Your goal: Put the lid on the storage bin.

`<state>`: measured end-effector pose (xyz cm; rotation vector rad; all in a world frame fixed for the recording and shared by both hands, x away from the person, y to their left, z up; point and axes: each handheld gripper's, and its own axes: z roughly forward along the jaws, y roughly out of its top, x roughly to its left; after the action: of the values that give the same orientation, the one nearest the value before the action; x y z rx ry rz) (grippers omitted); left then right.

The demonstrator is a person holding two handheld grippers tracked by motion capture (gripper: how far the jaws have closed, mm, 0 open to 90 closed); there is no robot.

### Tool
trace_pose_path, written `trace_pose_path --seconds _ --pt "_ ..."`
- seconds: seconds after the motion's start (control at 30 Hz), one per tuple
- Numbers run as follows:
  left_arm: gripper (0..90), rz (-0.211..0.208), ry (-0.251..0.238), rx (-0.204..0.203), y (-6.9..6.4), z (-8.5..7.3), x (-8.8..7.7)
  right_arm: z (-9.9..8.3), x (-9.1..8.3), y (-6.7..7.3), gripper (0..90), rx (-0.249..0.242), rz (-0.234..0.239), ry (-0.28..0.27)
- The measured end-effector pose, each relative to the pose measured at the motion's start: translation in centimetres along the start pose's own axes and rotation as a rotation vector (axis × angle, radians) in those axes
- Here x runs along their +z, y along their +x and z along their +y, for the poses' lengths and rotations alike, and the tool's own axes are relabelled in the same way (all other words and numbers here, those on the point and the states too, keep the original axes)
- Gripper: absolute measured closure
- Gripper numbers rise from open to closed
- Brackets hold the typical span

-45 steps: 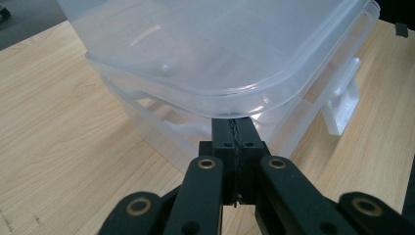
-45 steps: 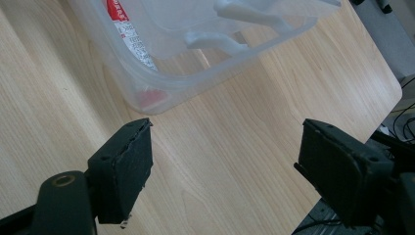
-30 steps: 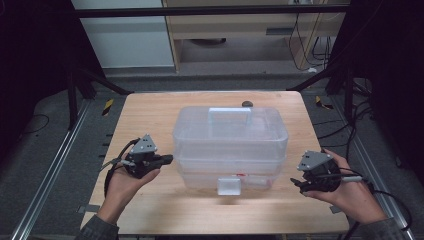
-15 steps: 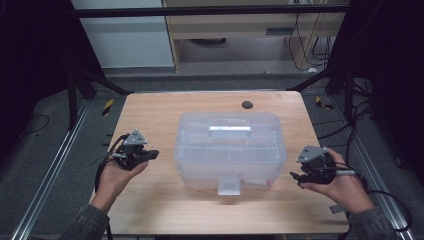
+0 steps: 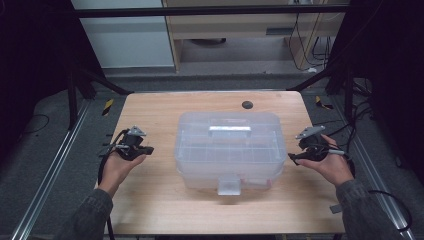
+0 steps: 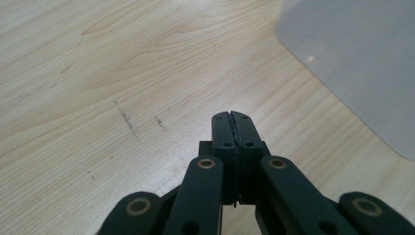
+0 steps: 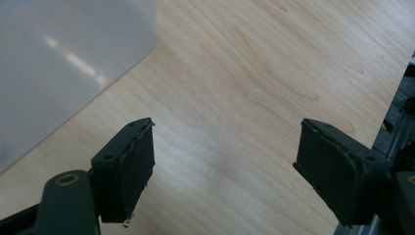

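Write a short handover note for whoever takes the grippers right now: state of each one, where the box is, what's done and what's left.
Left gripper: jaws shut, empty, held off the left side of the clear plastic box.
Right gripper: jaws open, empty, off the box's right side.
Box: mid-table, lid down, front latch facing the person. A small dark round object lies behind it.
Done: neither gripper touches the box; it sits on the table.
Left: likely grip the box or work the latch; the left jaws would need opening first.
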<state>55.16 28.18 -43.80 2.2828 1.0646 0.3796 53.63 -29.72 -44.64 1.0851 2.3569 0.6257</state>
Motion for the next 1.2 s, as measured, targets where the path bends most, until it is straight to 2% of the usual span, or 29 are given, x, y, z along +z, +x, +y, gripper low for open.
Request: trace_pose_path --seconds 0.07,0.13,0.17,0.27,0.33,0.37,0.4,0.43,0.47,0.5,0.53,0.67,0.83,0.93,1.03,1.2 --pt "89.6 0.014 -0.003 -0.019 0.5 0.0 0.6 0.2 0.8 -0.5 22.1 0.020 -0.003 0.004" --pt "88.9 0.048 -0.004 -0.029 1.0 0.0 1.4 0.4 1.9 -1.0 22.3 0.043 -0.015 0.009" --pt "88.4 0.048 -0.004 -0.029 1.0 0.0 1.4 0.4 1.9 -1.0 22.3 0.043 -0.015 0.009" --pt "85.4 0.073 -0.030 -0.066 1.5 0.0 2.2 0.5 2.8 -1.4 23.2 0.068 -0.037 0.005" --pt "74.9 0.099 -0.064 -0.088 1.8 -0.1 2.6 0.6 3.4 -1.8 22.8 0.109 -0.038 -0.012" --pt "66.3 0.115 -0.077 -0.104 1.9 -0.2 2.8 0.7 3.6 -2.0 21.7 0.125 -0.034 -0.020" --pt "50.5 0.138 -0.083 -0.118 2.0 -0.3 3.1 0.8 4.1 -2.2 19.8 0.154 -0.042 -0.034" --pt "50.5 0.164 -0.091 -0.133 2.1 -0.4 3.3 0.8 4.1 -2.2 19.8 0.154 -0.042 -0.034" --pt "38.0 0.184 -0.085 -0.163 2.3 -0.5 3.8 0.7 4.6 -2.4 17.6 0.182 -0.046 -0.041" --pt "34.3 0.184 -0.085 -0.163 2.3 -0.5 3.8 0.7 4.6 -2.4 17.6 0.182 -0.046 -0.041" --pt "34.3 0.196 -0.089 -0.170 2.3 -0.5 4.1 0.6 4.9 -2.5 17.0 0.196 -0.043 -0.046" --pt "24.1 0.201 -0.103 -0.196 2.3 -0.8 4.7 0.1 5.9 -2.5 15.3 0.256 -0.018 -0.054" --pt "19.1 0.182 -0.112 -0.227 2.2 -1.2 5.7 -0.8 7.1 -2.3 12.4 0.327 -0.008 -0.074" --pt "16.0 0.178 -0.104 -0.229 2.1 -1.4 6.1 -1.0 7.2 -2.4 11.7 0.342 -0.003 -0.093" --pt "14.6 0.173 -0.098 -0.225 1.9 -1.5 6.5 -1.2 7.4 -2.1 8.8 0.360 -0.019 -0.116" --pt "11.2 0.184 -0.134 -0.226 1.7 -1.8 6.9 -1.3 7.7 -1.5 3.2 0.394 -0.055 -0.144"
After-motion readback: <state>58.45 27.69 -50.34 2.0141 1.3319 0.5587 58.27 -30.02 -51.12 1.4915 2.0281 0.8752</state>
